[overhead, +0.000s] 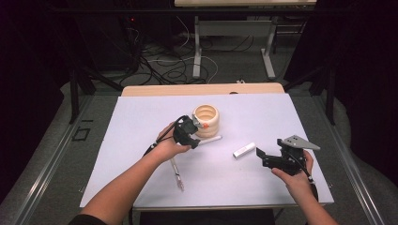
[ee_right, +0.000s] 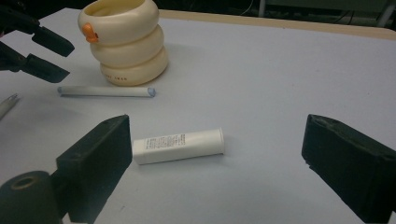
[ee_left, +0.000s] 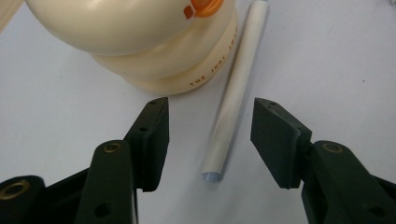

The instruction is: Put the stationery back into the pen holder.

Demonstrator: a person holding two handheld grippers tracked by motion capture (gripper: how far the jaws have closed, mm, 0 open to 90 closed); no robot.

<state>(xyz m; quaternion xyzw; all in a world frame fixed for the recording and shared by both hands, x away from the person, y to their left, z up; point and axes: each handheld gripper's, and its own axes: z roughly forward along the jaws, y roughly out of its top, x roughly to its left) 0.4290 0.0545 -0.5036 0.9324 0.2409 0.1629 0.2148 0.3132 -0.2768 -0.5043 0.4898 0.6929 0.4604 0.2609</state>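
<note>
Far left on the white table (overhead: 131, 140): a thin clear pen (overhead: 177, 174), lying loose below the left forearm, touched by nothing. Next along, the left gripper (overhead: 193, 133), lowered over the slim white marker (ee_left: 236, 91), jaws apart and straddling it in the left gripper view, one pad on each side, neither pad pressing on it. Marker flat on the table, one end just beside the foot of the cream ringed holder (ee_left: 154, 42), the other end pointing back toward the gripper. Holder upright, open mouth up, an orange mark on its side, nothing seen standing in it from the high view. Judged from that: pick-up of the marker begun but not made, with closing, lifting and dropping into the holder all left to do. Further right, a short white tube (ee_right: 178, 145) lying on its side, apart from marker and holder, printed label up. Beyond it, the right gripper (overhead: 261, 156), held level just off the tube's end, jaws wide apart in the right gripper view with the tube lying ahead between them but clear of both pads. Taken as waiting its turn; by this reading, no item yet stowed, and pen, marker and tube all out on the table.
</note>
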